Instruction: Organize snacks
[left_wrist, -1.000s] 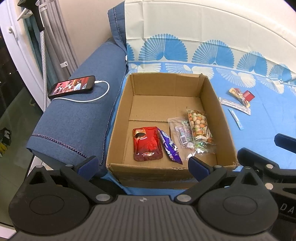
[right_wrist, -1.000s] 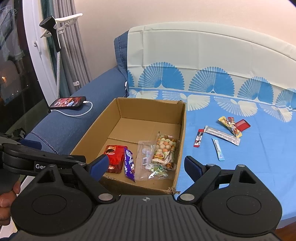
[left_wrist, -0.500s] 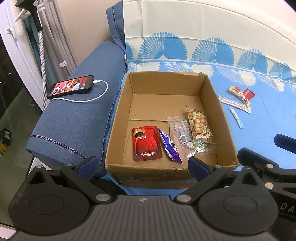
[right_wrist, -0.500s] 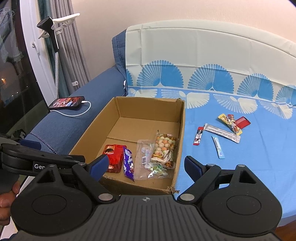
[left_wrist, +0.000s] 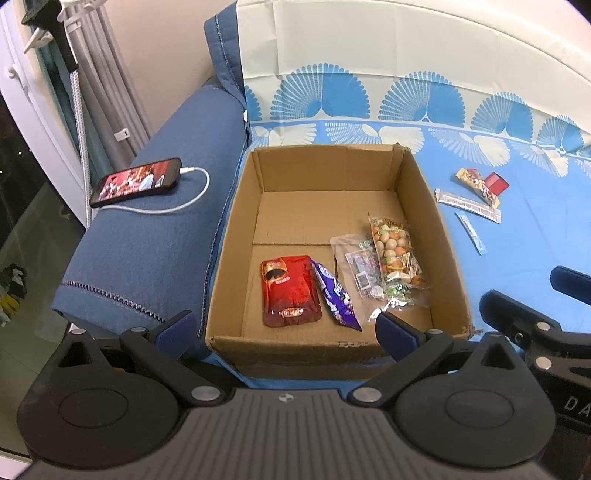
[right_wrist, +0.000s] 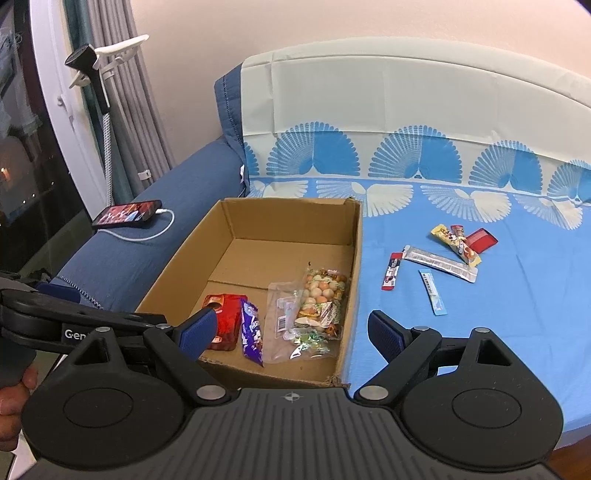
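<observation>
An open cardboard box (left_wrist: 240, 229) (right_wrist: 354, 258) sits on the blue bedsheet. Inside lie a red pouch (left_wrist: 290, 291) (right_wrist: 227, 317), a purple packet (left_wrist: 336, 295) (right_wrist: 251, 328), a clear bag (left_wrist: 356, 269) (right_wrist: 282, 314) and a bag of round candies (left_wrist: 393, 247) (right_wrist: 323, 291). Right of the box, several loose snacks rest on the sheet: a red-black bar (right_wrist: 391, 271), a silver stick (right_wrist: 439, 264) (left_wrist: 467, 205), a thin blue stick (right_wrist: 432, 291) (left_wrist: 471, 232), a yellow bar (right_wrist: 456, 243) (left_wrist: 476, 184) and a red packet (right_wrist: 480, 238) (left_wrist: 496, 182). My left gripper (left_wrist: 284, 328) hangs open before the box's near wall. My right gripper (right_wrist: 291, 328) is open over the box's near right corner.
A phone (left_wrist: 136, 181) (right_wrist: 127, 214) with a white cable lies on the blue armrest (left_wrist: 147, 240) left of the box. Curtains and a white stand (right_wrist: 103, 110) are at the far left. A hand (right_wrist: 11, 398) shows at the lower left edge.
</observation>
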